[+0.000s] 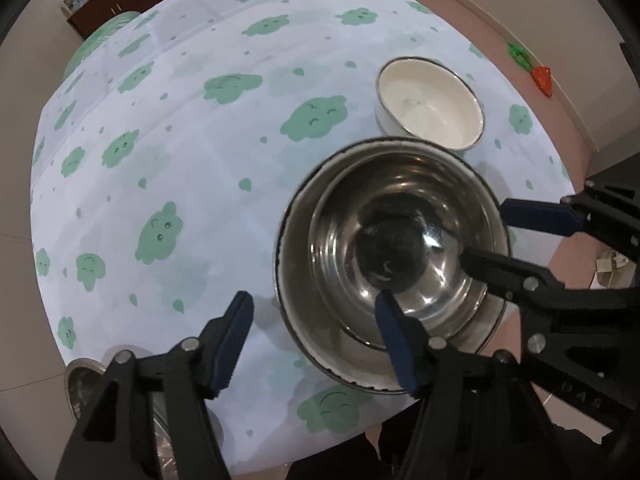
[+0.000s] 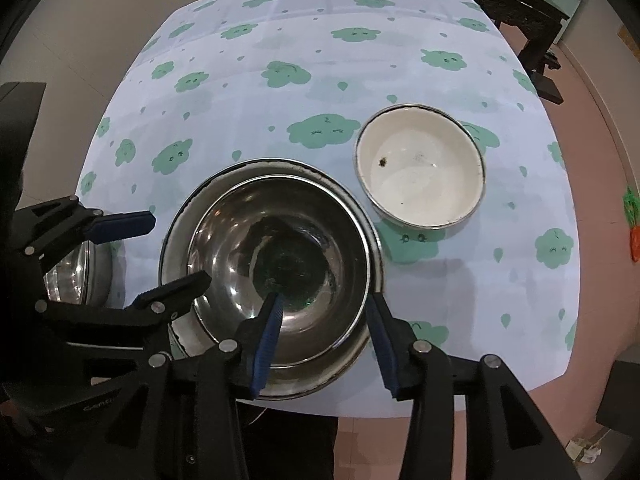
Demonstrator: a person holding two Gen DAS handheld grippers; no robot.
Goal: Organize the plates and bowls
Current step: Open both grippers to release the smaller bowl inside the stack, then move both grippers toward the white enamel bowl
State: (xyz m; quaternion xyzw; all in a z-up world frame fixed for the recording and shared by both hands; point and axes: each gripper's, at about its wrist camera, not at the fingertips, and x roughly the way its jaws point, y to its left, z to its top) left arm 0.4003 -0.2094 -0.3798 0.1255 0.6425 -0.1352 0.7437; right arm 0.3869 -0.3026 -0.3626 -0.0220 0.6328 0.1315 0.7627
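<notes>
Steel bowl point(image 2: 280, 264) nested in a wider steel bowl point(image 2: 176, 236), centre frame on the cloud tablecloth point(image 2: 320, 80). White bowl point(image 2: 420, 168) just upper right. Left gripper point(image 1: 316, 328) and right gripper point(image 2: 324, 316) both spread, straddling the rims, pinching nothing.

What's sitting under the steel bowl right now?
The steel bowl is nested in a larger bowl with a dark rim and white inner edge. Only that rim band shows; its bottom, and the tablecloth beneath, are covered.

A cloud-print tablecloth point(image 2: 320, 80) covers the table beside a dark bench point(image 2: 516, 4).
</notes>
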